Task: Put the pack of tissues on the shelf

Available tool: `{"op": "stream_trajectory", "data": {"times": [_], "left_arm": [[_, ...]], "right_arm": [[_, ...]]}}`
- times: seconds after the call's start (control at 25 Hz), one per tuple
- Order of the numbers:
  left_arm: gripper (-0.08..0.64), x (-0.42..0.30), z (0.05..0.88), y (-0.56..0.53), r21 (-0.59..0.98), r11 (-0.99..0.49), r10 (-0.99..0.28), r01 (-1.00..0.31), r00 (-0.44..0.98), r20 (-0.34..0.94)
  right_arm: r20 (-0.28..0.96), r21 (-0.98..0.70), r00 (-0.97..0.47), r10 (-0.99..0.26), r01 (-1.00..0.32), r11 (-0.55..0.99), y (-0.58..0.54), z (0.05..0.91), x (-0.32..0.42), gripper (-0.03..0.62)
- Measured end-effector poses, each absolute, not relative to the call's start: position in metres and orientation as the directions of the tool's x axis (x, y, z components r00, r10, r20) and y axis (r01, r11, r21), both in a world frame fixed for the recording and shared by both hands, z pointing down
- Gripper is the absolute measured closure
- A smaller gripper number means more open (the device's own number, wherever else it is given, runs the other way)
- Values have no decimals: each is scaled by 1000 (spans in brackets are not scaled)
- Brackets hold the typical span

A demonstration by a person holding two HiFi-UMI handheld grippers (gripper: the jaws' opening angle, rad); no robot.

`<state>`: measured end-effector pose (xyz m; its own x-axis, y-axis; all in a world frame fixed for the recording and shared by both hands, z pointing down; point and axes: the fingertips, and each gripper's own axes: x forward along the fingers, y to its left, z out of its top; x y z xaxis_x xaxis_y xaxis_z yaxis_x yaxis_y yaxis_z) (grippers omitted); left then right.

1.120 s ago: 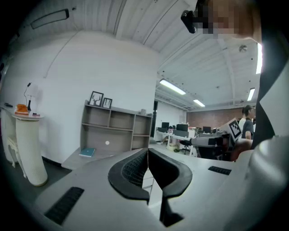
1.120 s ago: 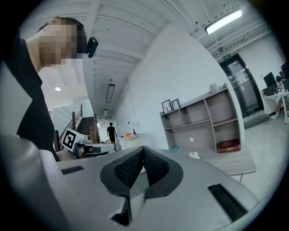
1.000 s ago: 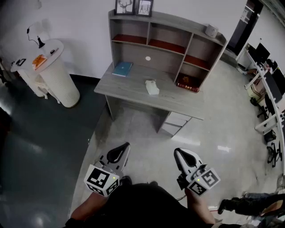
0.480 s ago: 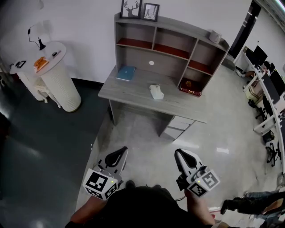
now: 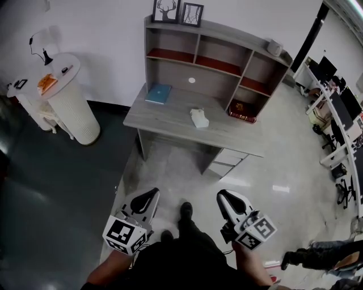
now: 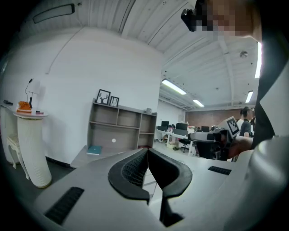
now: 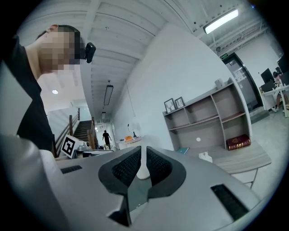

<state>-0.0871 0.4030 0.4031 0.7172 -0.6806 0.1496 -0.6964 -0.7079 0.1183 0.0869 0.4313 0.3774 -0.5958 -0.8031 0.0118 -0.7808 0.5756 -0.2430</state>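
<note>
The white pack of tissues (image 5: 199,117) lies near the middle of the grey desk (image 5: 170,122), well ahead of both grippers. It also shows small in the right gripper view, the pack of tissues (image 7: 205,156) sitting in front of the shelf (image 7: 207,119). The shelf unit (image 5: 215,54) stands on the back of the desk, with open compartments. My left gripper (image 5: 147,197) and right gripper (image 5: 224,199) hang over the floor, both shut with nothing between the jaws. The left gripper (image 6: 147,151) points toward the shelf (image 6: 119,128).
A blue book (image 5: 158,93) and a red book (image 5: 242,111) lie on the desk. Two picture frames (image 5: 177,11) stand on top of the shelf. A white wicker stand (image 5: 71,105) is at the left. Office desks (image 5: 340,124) line the right. My foot (image 5: 185,210) steps forward.
The view has shifted slightly as I walk toward the desk. A foot has come forward between the two grippers. Both grippers stay shut and sit a little lower left in the frame.
</note>
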Motion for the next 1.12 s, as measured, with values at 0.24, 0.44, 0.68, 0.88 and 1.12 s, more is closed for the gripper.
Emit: {"op": "stream_trajectory", "data": {"times": [0.24, 0.44, 0.68, 0.88, 1.12], "left_arm": [[543, -88, 410, 376, 120, -693, -691, -710, 703, 168], [543, -82, 414, 339, 126, -675, -704, -727, 685, 185], [543, -55, 412, 279, 118, -663, -713, -739, 672, 199], [543, -21, 402, 222, 99, -656, -721, -748, 660, 211], [543, 21, 382, 174, 79, -664, -724, -743, 666, 182]], "right_arm": [[14, -260, -615, -788, -764, 591, 398, 385, 85, 571], [15, -278, -635, -772, -744, 607, 356, 392, 91, 571], [26, -269, -666, -745, -723, 636, 292, 395, 112, 571], [9, -278, -682, -731, -704, 654, 237, 390, 140, 571], [6, -305, -703, -711, -679, 668, 191, 395, 167, 571]]}}
